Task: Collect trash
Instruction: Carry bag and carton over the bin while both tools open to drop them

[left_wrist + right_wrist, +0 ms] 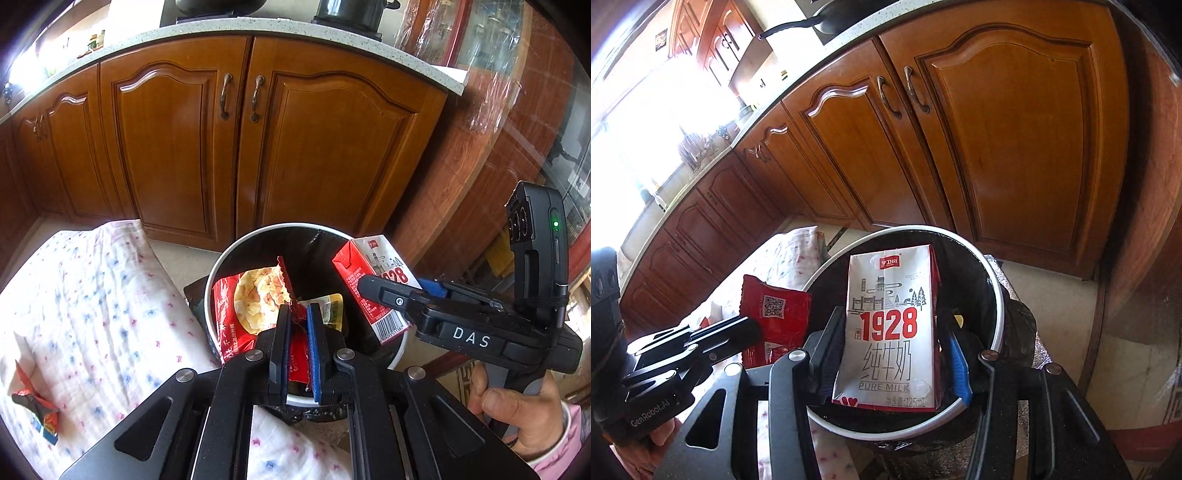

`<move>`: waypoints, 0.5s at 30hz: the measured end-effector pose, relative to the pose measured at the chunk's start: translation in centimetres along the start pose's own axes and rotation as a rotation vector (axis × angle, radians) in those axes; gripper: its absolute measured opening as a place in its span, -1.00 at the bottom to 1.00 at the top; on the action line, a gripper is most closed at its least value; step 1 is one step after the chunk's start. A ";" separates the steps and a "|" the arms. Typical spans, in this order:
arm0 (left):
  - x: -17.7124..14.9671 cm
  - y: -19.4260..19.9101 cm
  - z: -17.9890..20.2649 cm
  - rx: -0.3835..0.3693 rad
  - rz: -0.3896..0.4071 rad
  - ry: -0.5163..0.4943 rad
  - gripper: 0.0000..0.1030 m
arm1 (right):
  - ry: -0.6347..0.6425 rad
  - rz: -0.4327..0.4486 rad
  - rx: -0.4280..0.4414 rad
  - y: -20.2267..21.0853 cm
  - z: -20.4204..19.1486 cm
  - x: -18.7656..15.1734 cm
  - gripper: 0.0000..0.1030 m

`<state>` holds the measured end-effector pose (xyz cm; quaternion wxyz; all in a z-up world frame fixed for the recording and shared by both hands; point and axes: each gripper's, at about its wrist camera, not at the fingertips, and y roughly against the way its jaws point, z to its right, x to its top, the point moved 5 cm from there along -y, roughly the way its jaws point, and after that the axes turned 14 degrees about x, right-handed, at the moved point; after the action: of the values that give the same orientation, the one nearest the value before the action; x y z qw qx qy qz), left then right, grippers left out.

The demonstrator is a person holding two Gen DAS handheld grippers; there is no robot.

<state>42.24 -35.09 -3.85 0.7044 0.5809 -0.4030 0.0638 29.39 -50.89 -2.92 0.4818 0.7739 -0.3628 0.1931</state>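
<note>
While both items hang over the bin (218, 266), the milk carton (890, 328) looks light and stiff, best pinched across its flat sides, as the right gripper (892, 354) grasps it. Red-and-white, it reads "1928". Left of it, the left gripper (299, 325) clamps a thin, crinkly red snack wrapper (255, 299). Another wrapper (37, 410) lies on the far-left cloth (92, 295).

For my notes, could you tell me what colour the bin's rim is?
White, around a black liner; the bin's rim shows best in the right wrist view.
</note>
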 end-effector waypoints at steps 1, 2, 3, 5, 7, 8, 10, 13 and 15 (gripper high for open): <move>0.0 -0.3 -0.1 0.000 -0.006 -0.001 -0.87 | -0.002 -0.003 -0.001 -0.1 0.1 0.1 -0.03; 0.1 -0.5 -0.2 0.000 -0.012 -0.001 -0.87 | -0.004 -0.007 0.001 -0.2 0.2 0.1 -0.03; 0.2 -0.7 -0.2 0.000 -0.016 0.000 -0.86 | -0.006 -0.010 0.001 -0.3 0.3 0.1 -0.03; 0.3 -1.2 -0.3 -0.004 -0.028 0.000 -0.86 | -0.006 -0.018 -0.002 -0.6 0.3 0.0 -0.03; 0.5 -1.5 0.0 -0.012 -0.033 -0.002 -0.85 | -0.009 -0.027 -0.001 -0.9 0.5 0.1 -0.03; 0.5 -1.7 0.1 -0.013 -0.037 -0.005 -0.85 | -0.009 -0.033 -0.002 -1.1 0.5 0.1 -0.03; 0.7 -2.0 0.3 -0.010 -0.047 -0.005 -0.70 | -0.015 -0.043 0.000 -1.4 0.7 0.1 0.02; 0.6 -1.8 0.1 -0.002 -0.037 0.017 -0.40 | -0.036 -0.037 -0.003 -1.3 1.1 0.3 0.10; 0.5 -1.8 -0.1 0.001 -0.037 0.033 -0.40 | -0.046 -0.015 0.002 -0.9 1.2 0.4 0.35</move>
<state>43.64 -35.79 -4.90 0.7117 0.5873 -0.3807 0.0604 30.28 -51.85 -3.80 0.4739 0.7814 -0.3678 0.1721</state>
